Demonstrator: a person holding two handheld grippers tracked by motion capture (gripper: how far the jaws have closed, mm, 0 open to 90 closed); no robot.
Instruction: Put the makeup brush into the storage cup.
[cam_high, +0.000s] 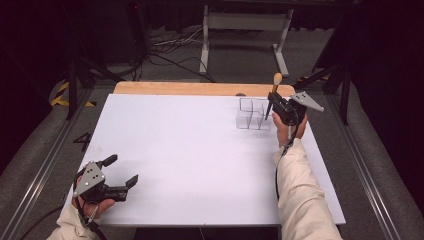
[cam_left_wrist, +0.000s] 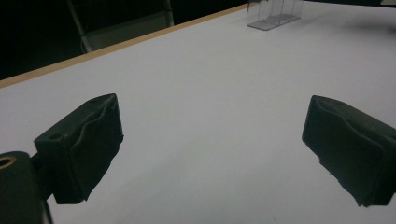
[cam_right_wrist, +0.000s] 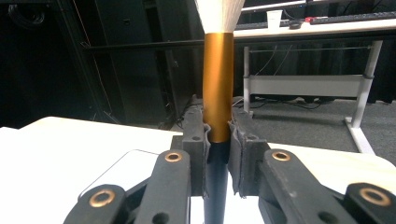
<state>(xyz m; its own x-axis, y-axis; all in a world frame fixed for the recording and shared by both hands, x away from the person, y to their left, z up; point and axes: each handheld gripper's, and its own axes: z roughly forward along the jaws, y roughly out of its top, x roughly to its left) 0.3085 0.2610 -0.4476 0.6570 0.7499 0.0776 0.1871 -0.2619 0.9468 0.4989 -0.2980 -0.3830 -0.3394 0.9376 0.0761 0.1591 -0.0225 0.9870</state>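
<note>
A makeup brush (cam_high: 274, 87) with a pale bristle head, a copper ferrule and a dark handle stands upright in my right gripper (cam_high: 272, 106), which is shut on it at the table's far right. Its lower end hangs beside the right side of a clear divided organiser (cam_high: 252, 114). In the right gripper view the jaws of the right gripper (cam_right_wrist: 218, 135) clamp the brush (cam_right_wrist: 218, 84) where ferrule meets handle. My left gripper (cam_high: 122, 170) rests open near the front left corner, nothing between its fingers. The left gripper (cam_left_wrist: 212, 140) looks across bare white table toward the organiser (cam_left_wrist: 275, 11).
The white table top (cam_high: 190, 150) has a wooden strip (cam_high: 200, 88) along its far edge. Behind it on the floor are a white desk frame (cam_high: 245, 30) and loose cables (cam_high: 170, 47). Dark stands flank both sides.
</note>
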